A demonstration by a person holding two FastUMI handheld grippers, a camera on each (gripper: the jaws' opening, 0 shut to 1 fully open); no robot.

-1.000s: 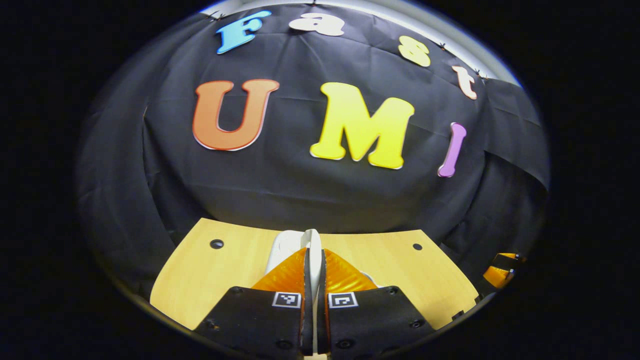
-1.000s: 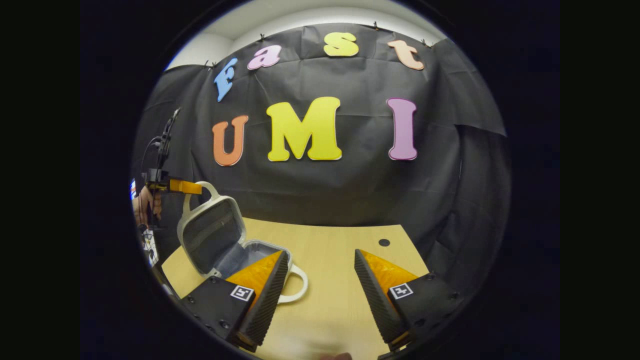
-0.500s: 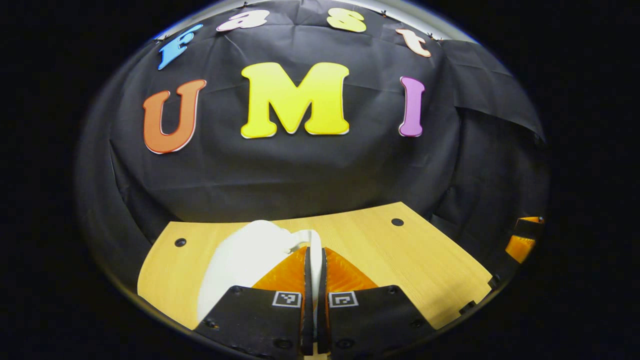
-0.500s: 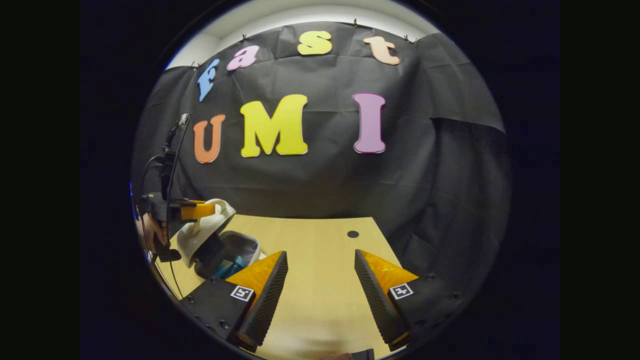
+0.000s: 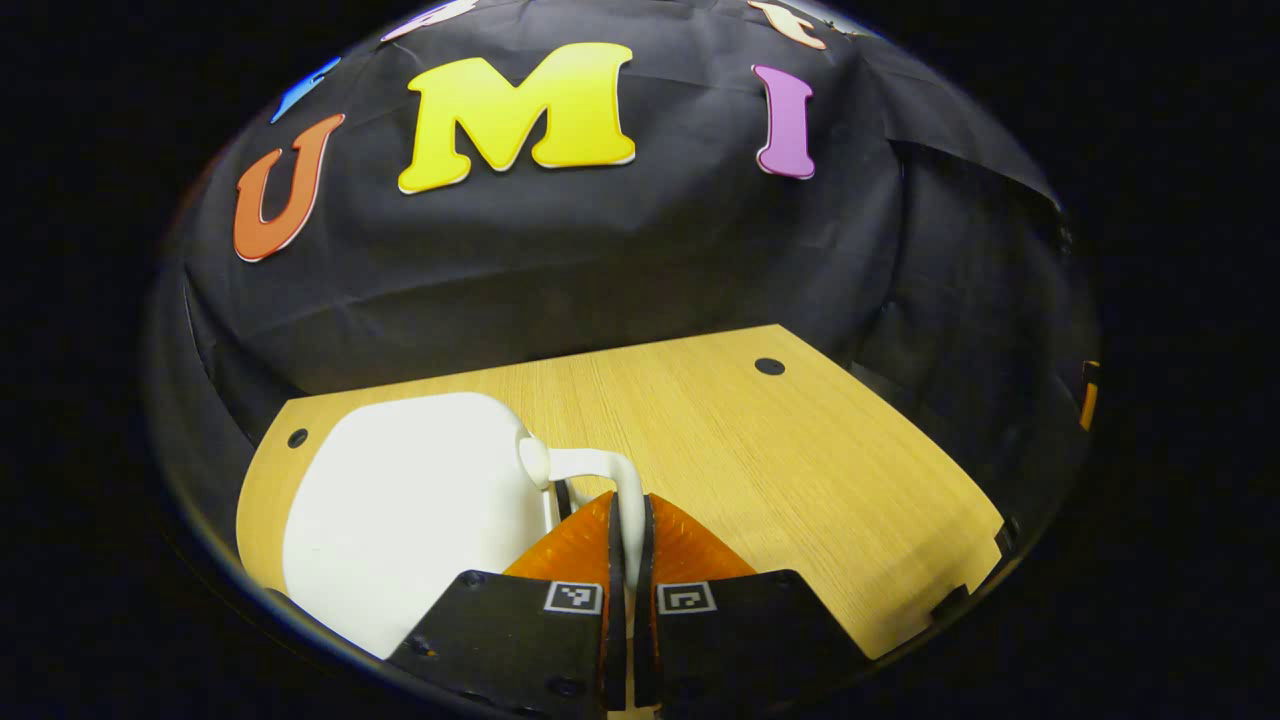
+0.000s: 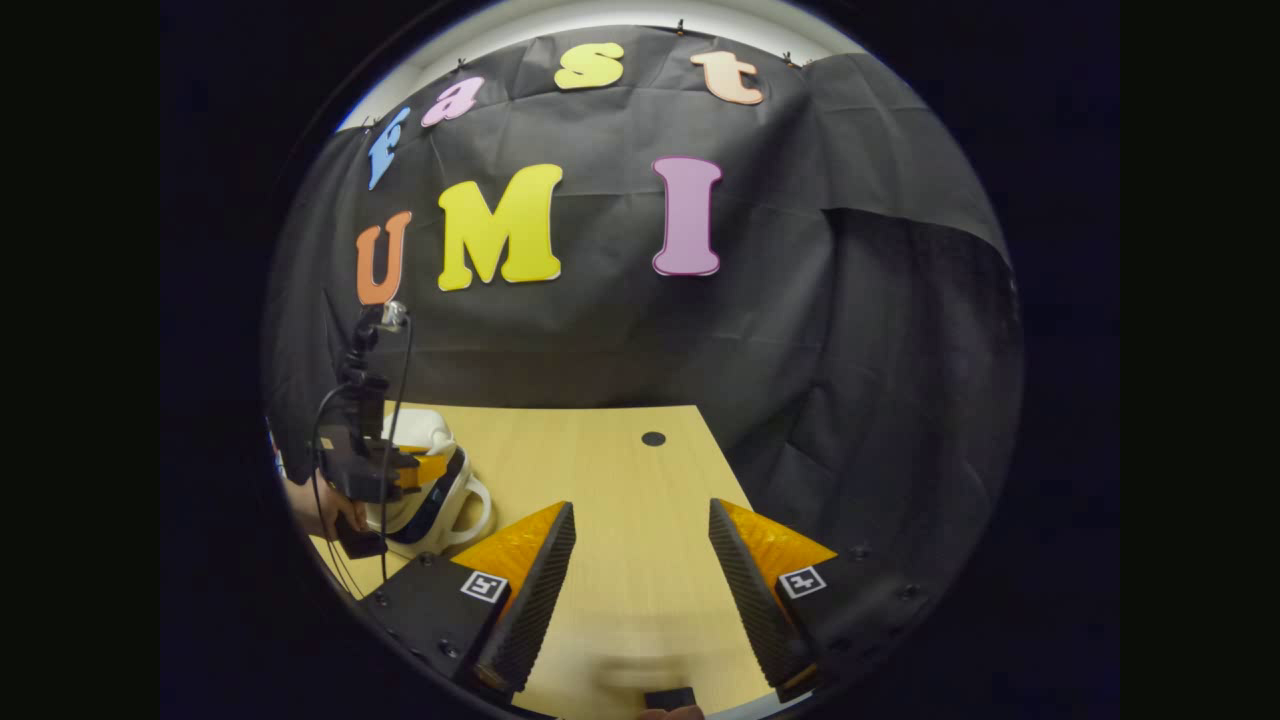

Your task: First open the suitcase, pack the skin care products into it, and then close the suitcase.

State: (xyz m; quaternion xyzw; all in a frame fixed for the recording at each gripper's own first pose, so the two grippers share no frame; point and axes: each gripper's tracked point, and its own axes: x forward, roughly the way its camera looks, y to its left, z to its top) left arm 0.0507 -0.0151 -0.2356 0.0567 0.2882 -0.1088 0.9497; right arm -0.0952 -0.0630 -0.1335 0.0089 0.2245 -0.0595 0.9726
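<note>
Left gripper (image 5: 628, 520) clamped on handle (image 5: 600, 470) of suitcase (image 5: 410, 500), lid nearly down; right gripper (image 6: 640, 540) wide open, empty, over table (image 6: 620, 470).

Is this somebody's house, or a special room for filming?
Probably a filming booth, not a home. Black cloth hangs as the wall behind a bare wooden table. On it sits just a small white suitcase, whose handle the left gripper holds, while the right gripper hangs open.

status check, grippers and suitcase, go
Left gripper shut on the lid handle. Right gripper open, holding nothing, above the table. Suitcase lid down, nearly closed. Nothing in the way.
</note>
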